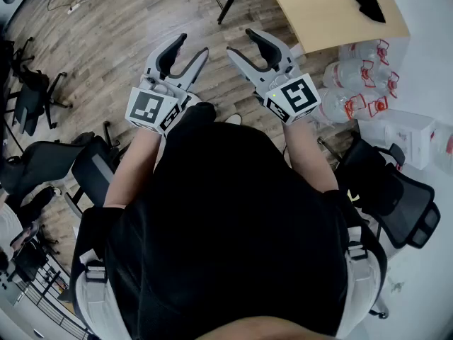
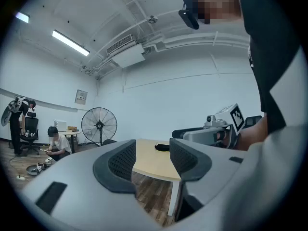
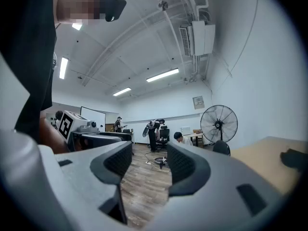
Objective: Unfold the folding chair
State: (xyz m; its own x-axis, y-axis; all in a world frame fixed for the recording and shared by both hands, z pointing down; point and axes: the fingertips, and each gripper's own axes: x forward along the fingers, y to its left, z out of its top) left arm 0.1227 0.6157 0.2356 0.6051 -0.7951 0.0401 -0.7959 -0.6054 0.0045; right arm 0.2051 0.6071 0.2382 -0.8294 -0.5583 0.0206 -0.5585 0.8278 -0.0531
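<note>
Plainly, both tools are empty. The left gripper (image 1: 191,46) is held level in front of the person's chest with its jaws apart, and its own view shows only a light table (image 2: 154,159) and floorboards between the pads. The right gripper (image 1: 242,42) sits just beside it, jaws likewise spread, with nothing but wooden floor (image 3: 144,186) in the gap. Outward from them lie bare boards, the table to the upper right, a cluster of water bottles (image 1: 354,83) beside it, and office chairs (image 1: 393,193) on either side. The folding chair cannot be picked out with certainty in any view, so the task looks not yet begun. The step in hand seems to be finding and approaching it. To do it well, the person would probably keep both jaws wide, face the chair squarely, and take the back frame with one gripper and the seat edge with the other before spreading them.
</note>
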